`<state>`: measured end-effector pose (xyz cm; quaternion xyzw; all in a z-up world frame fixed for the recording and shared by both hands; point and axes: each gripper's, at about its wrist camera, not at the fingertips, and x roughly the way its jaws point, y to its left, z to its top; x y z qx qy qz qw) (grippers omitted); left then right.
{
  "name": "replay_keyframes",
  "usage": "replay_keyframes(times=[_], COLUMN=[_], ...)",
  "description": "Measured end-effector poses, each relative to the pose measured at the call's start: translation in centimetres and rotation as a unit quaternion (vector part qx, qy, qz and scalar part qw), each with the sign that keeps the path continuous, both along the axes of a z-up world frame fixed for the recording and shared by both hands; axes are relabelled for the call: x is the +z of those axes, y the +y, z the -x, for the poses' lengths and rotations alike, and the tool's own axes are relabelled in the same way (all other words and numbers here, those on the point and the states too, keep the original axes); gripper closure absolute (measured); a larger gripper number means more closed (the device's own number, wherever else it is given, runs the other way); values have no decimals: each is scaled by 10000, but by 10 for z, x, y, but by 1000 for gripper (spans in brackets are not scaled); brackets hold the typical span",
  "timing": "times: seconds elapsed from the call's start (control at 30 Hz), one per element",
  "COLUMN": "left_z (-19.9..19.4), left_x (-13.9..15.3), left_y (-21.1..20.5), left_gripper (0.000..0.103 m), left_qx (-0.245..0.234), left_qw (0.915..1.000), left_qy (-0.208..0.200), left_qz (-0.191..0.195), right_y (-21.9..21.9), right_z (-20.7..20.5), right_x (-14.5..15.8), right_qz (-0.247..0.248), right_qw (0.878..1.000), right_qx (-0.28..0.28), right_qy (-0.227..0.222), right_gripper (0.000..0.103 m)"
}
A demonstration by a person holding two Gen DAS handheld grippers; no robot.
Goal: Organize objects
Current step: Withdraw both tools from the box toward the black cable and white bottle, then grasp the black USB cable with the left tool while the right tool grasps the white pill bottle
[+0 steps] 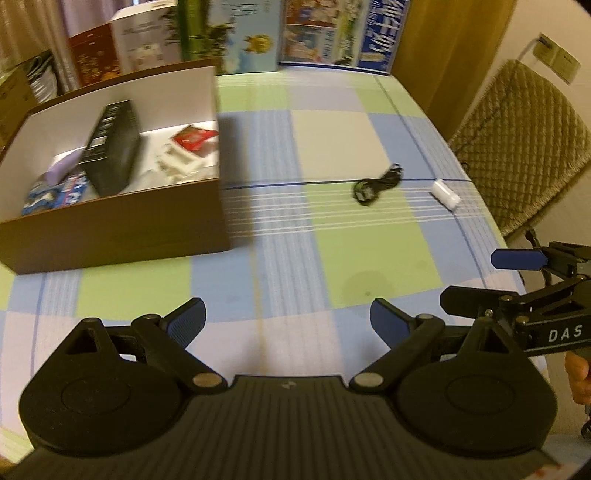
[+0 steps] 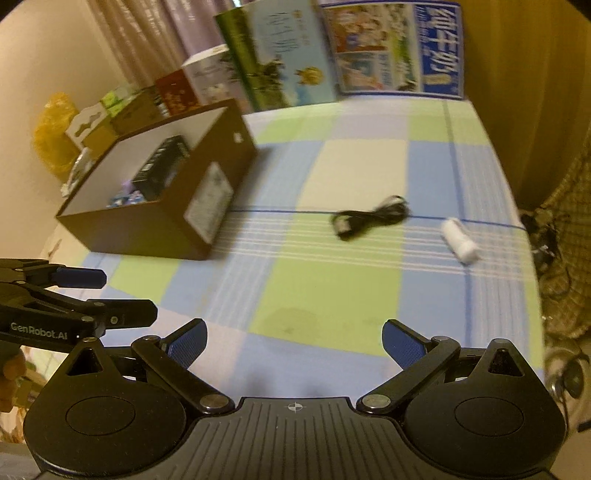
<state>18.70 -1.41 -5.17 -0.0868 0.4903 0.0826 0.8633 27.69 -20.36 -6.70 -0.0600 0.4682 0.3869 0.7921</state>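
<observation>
A brown cardboard box point(image 1: 122, 225) point(image 2: 155, 229) with white inner walls stands at the left of the checked tablecloth; it holds a black box point(image 1: 112, 147), a red packet point(image 1: 192, 138) and blue packets point(image 1: 55, 194). A coiled black cable point(image 1: 376, 182) point(image 2: 369, 218) and a white cylinder point(image 1: 445, 192) point(image 2: 460, 240) lie on the cloth to the right. My left gripper point(image 1: 288, 325) is open and empty above the near cloth. My right gripper point(image 2: 293, 343) is open and empty, beside the left one; it also shows in the left wrist view point(image 1: 476, 282).
Colourful cartons point(image 1: 317, 33) point(image 2: 391, 51) stand along the table's far edge. A chair with a quilted cushion point(image 1: 517, 136) stands at the right side of the table. A yellow bag point(image 2: 53, 133) and small boxes lie far left beyond the box.
</observation>
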Motion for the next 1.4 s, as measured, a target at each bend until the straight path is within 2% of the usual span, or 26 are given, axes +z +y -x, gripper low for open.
replay_keyframes(times=[0.47, 0.67, 1.03, 1.27, 1.4], left_z=[-61, -87, -143, -175, -191], left_x=[-24, -36, -56, -70, -80], left_y=[-42, -53, -63, -61, -61], left_gripper=[9, 9, 14, 19, 25], left_qx=[-520, -755, -1238, -1443, -1630], left_qw=[9986, 9971, 9908, 9874, 9846], left_qy=[72, -67, -475, -542, -530], left_qz=[17, 10, -260, -345, -338], right_y=[-44, -54, -42, -30, -25], right_z=[-46, -65, -108, -136, -147], right_x=[-19, -29, -44, -60, -67], right_qz=[256, 248, 161, 269, 328], right_qw=[9960, 9936, 9928, 9929, 9932], right_qx=[-848, -1041, -975, -924, -900], right_qy=[-129, -355, -680, -700, -657], right_gripper=[5, 6, 34, 40, 42])
